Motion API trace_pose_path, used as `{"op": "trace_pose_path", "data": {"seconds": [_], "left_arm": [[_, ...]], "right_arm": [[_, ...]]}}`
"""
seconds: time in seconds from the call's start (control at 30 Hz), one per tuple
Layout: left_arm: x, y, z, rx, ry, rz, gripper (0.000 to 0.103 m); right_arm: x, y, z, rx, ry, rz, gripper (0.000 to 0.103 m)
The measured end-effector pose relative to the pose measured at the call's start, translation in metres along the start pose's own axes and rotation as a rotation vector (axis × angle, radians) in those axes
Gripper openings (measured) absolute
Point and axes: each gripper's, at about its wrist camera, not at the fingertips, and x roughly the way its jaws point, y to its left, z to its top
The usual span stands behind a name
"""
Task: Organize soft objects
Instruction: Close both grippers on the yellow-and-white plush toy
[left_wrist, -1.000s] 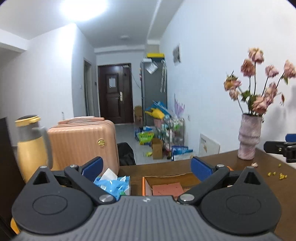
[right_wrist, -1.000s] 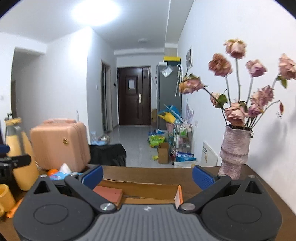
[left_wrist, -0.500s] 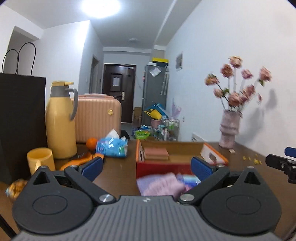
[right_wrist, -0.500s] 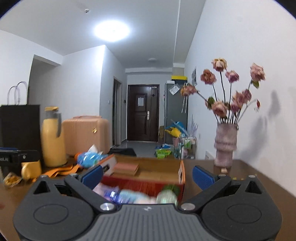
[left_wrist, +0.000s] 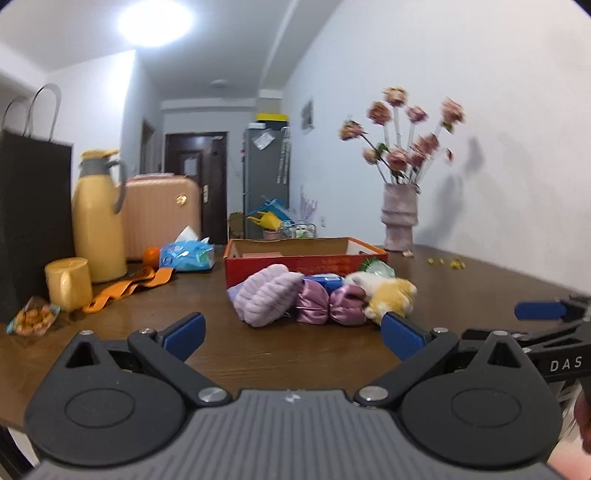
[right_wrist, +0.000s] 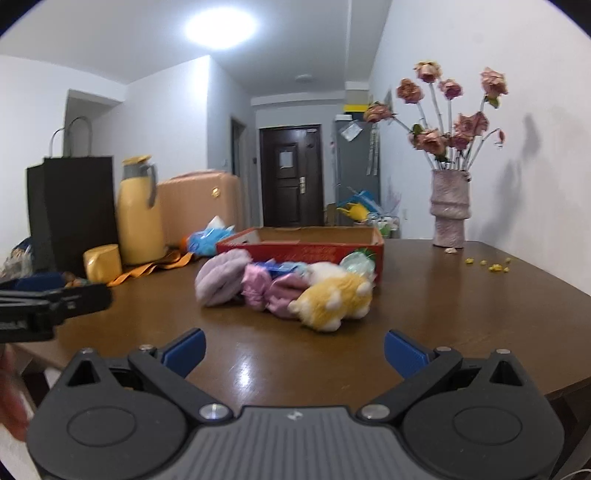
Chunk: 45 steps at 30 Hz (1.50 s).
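A heap of soft things lies on the brown table in front of a red cardboard box (left_wrist: 303, 260) (right_wrist: 306, 243): a lilac fuzzy roll (left_wrist: 266, 295) (right_wrist: 218, 277), pink satin scrunchies (left_wrist: 327, 304) (right_wrist: 269, 290), and a yellow and white plush toy (left_wrist: 389, 295) (right_wrist: 332, 299). My left gripper (left_wrist: 293, 336) is open with nothing between its fingers, a short way back from the heap. My right gripper (right_wrist: 293, 349) is also open and holds nothing, near the table's front edge. Each gripper shows at the side of the other's view.
At the left stand a black paper bag (left_wrist: 31, 218), a yellow thermos (left_wrist: 98, 218), a yellow mug (left_wrist: 68, 282), a snack packet (left_wrist: 33, 315), an orange strap (left_wrist: 125, 288) and a blue tissue pack (left_wrist: 186, 254). A vase of dried roses (right_wrist: 450, 206) stands at the far right.
Both grippers have pulled back and lowered from over the box; the heap of soft things and the whole tabletop have come into view. Both stay open.
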Motion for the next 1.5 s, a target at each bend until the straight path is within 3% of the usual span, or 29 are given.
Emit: {"op": "trace_pose_path", "data": {"seconds": [0.07, 0.23, 0.3, 0.43, 0.63, 0.77, 0.9, 1.0, 1.07, 1.1, 1.27, 1.37, 1.5], "left_arm": [[0.009, -0.006, -0.002, 0.028, 0.037, 0.006, 0.103], [0.031, 0.006, -0.007, -0.077, 0.076, 0.014, 0.103], [0.041, 0.010, -0.007, -0.069, 0.100, 0.040, 0.103], [0.066, 0.020, -0.003, -0.049, 0.130, 0.068, 0.103], [0.116, 0.033, 0.010, -0.121, 0.181, 0.054, 0.103], [0.149, 0.025, 0.020, -0.106, 0.201, 0.019, 0.103], [0.177, 0.009, 0.026, -0.058, 0.202, -0.016, 0.102], [0.198, 0.004, 0.029, -0.050, 0.217, 0.041, 0.100], [0.208, 0.008, 0.031, -0.072, 0.241, 0.019, 0.101], [0.210, 0.010, 0.032, -0.093, 0.247, 0.001, 0.101], [0.206, 0.003, 0.029, -0.069, 0.252, 0.002, 0.096], [0.198, -0.004, 0.027, -0.076, 0.269, -0.023, 0.096], [0.183, -0.024, 0.026, -0.079, 0.299, -0.104, 0.091]], "right_arm": [[0.001, 0.004, -0.002, -0.007, 0.004, -0.007, 0.103], [0.014, -0.002, -0.002, 0.031, 0.045, 0.037, 0.103], [0.021, -0.010, -0.001, 0.072, 0.061, 0.049, 0.103], [0.040, -0.021, 0.006, 0.108, 0.074, 0.002, 0.103], [0.082, -0.035, 0.023, 0.142, 0.134, -0.025, 0.103], [0.110, -0.043, 0.027, 0.126, 0.081, -0.055, 0.103], [0.151, -0.048, 0.038, 0.154, 0.183, -0.042, 0.103], [0.174, -0.053, 0.046, 0.201, 0.180, -0.048, 0.101], [0.187, -0.053, 0.049, 0.216, 0.189, -0.097, 0.094], [0.193, -0.053, 0.050, 0.228, 0.206, -0.105, 0.083], [0.201, -0.060, 0.044, 0.269, 0.232, -0.060, 0.056], [0.185, -0.067, 0.040, 0.250, 0.222, -0.057, 0.050], [0.149, -0.090, 0.029, 0.231, 0.229, 0.019, 0.050]]}}
